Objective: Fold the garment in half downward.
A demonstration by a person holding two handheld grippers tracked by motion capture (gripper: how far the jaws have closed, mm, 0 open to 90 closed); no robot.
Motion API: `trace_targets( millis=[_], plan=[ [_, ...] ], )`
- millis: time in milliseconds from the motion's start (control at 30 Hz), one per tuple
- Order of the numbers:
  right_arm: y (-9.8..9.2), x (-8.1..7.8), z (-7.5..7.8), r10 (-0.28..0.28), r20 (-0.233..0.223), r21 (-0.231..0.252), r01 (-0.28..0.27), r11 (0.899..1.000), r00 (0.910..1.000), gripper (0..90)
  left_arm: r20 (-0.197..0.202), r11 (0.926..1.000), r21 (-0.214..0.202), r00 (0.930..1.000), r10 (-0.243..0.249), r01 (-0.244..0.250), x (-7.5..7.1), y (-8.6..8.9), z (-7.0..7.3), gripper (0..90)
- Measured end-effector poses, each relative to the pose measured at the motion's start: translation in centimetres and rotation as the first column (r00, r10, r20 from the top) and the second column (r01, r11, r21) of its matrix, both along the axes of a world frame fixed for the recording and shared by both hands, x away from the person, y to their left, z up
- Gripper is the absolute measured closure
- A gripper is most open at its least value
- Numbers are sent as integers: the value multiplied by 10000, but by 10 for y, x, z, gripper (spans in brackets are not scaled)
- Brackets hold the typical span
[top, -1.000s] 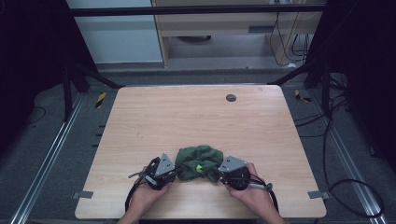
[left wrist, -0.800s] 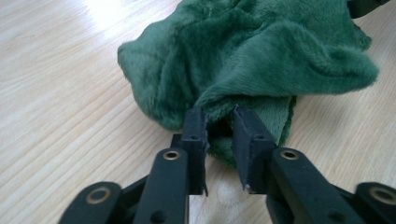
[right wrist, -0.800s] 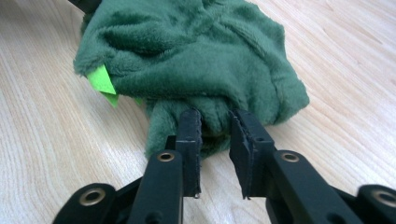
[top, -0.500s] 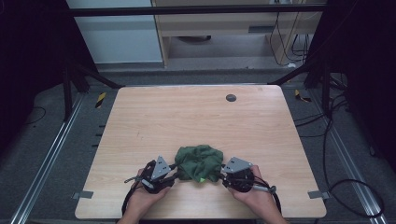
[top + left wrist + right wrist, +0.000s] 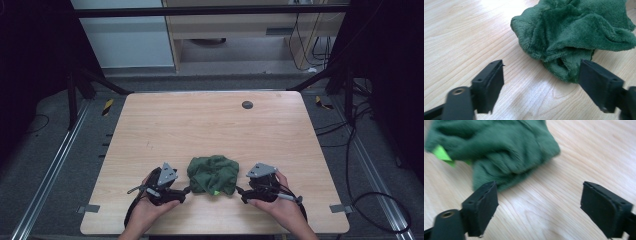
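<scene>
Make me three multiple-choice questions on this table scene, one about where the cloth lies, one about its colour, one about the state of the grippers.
1. Where does the cloth lie?
A. near the table's front edge, between the grippers
B. at the far edge
C. on the floor

2. What colour is the cloth?
A. red
B. dark green
C. white

3. How are the left gripper and right gripper?
A. both clamp the cloth
B. one is shut
C. both open, jaws apart

Answers: A, the high view shows it between the hands; B, green plush in every view; C, the jaws have just been opening, with bare wood between them.
</scene>
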State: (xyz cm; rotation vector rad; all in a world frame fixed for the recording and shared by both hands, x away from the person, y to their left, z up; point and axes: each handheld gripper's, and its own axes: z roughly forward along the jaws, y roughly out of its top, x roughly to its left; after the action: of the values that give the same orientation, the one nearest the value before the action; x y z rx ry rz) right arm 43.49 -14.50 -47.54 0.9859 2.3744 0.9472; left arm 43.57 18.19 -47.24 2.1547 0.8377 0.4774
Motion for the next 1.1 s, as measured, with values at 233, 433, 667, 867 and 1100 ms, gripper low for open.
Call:
trace_targets(
  millis=[233, 433, 667, 867, 1100],
  plan=[
    [-15, 8, -1, -503, -286, 81, 505, 9987, 9983, 106, -387, 9997, 133, 9990, 227, -222, 8, 7, 2, 126],
    [-30, 13, 0, -775, -570, 169, 785, 9968, 9954, 83, -554, 9988, 335, 9978, 372, -353, 13, 17, 2, 92],
    [-48, 23, -6, -1249, -900, 199, 1272, 9917, 9881, 79, -880, 9974, 433, 9942, 619, -583, 21, 35, -5, 56],
    [-62, 36, -8, -1654, -897, 292, 1685, 9853, 9821, 80, -909, 9920, 432, 9883, 1223, -1188, 34, 55, -8, 52],
    [-73, 54, -10, -2271, -856, 758, 2336, 9694, 9701, 86, -980, 9785, 436, 9738, 2051, -2017, 52, 76, -15, 53]
  ],
)
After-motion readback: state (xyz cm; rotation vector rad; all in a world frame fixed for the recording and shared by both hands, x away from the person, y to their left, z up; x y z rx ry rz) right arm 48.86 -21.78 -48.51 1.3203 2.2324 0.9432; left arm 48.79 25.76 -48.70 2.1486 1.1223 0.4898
